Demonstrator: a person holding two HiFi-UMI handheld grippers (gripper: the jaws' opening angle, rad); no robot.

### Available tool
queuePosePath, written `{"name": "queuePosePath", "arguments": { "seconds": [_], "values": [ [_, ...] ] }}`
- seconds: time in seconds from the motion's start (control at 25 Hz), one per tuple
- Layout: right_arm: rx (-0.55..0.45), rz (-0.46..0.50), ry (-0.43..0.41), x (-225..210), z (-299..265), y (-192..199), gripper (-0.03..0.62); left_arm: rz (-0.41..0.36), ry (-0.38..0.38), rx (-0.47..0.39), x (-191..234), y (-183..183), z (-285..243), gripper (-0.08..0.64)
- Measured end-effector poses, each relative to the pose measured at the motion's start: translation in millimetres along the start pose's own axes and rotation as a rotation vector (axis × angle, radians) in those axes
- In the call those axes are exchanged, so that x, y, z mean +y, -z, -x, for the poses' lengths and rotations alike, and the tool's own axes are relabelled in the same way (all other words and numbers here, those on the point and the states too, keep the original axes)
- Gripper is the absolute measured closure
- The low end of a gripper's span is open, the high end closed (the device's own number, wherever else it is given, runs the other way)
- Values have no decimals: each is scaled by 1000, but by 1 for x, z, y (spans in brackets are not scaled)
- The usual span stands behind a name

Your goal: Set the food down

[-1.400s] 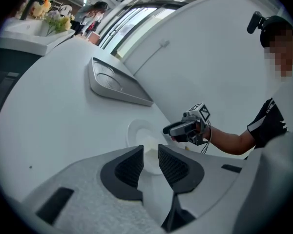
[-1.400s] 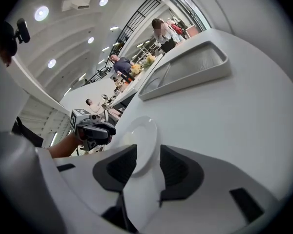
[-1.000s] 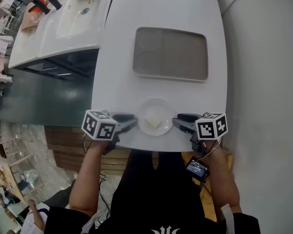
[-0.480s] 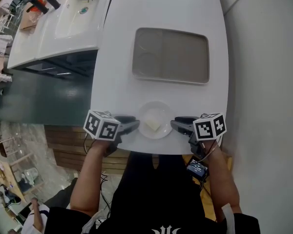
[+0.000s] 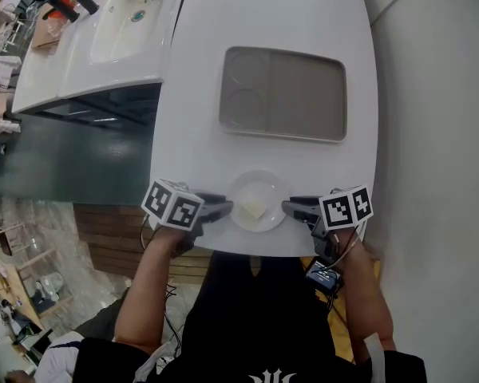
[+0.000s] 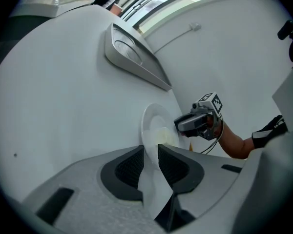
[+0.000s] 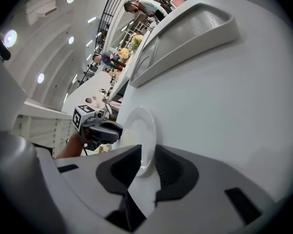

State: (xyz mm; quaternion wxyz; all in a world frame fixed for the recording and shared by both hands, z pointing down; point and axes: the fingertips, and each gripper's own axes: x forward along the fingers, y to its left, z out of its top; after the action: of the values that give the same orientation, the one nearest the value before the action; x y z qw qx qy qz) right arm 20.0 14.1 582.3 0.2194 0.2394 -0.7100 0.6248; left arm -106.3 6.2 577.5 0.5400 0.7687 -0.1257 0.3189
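A small white plate (image 5: pixel 259 191) with a pale piece of food (image 5: pixel 254 208) rests on the white table (image 5: pixel 199 134) at its near edge. My left gripper (image 5: pixel 226 207) is at the plate's left rim. In the left gripper view the plate (image 6: pixel 154 123) has its rim pinched between that gripper's (image 6: pixel 151 152) pads. My right gripper (image 5: pixel 290 208) is at the right rim. Its jaws have just been closing, and in the right gripper view the plate (image 7: pixel 139 128) has its rim between that gripper's (image 7: pixel 148 155) pads, which touch it on both sides.
A grey compartment tray (image 5: pixel 283 94) lies further out on the table. A second white table (image 5: pixel 104 46) with small items stands to the left across a dark gap. A white wall (image 5: pixel 439 134) runs along the right.
Both grippers have edged inward onto the plate's rim, and the left marker cube has rolled a little. The plate stays on the table.
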Motion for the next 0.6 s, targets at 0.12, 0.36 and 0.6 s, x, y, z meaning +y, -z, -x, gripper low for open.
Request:
{"name": "queuePosePath", "arguments": {
  "seconds": [0.12,0.36,0.6],
  "values": [
    [3,-7,0,-2,-1,0,528,3,-11,15,5,1,0,492],
    [7,-36,-22,-4,-3,-1,537,21,2,34,8,3,-2,515],
    [3,-65,-33,-6,-2,-2,561,46,25,49,4,2,-3,520]
  ]
}}
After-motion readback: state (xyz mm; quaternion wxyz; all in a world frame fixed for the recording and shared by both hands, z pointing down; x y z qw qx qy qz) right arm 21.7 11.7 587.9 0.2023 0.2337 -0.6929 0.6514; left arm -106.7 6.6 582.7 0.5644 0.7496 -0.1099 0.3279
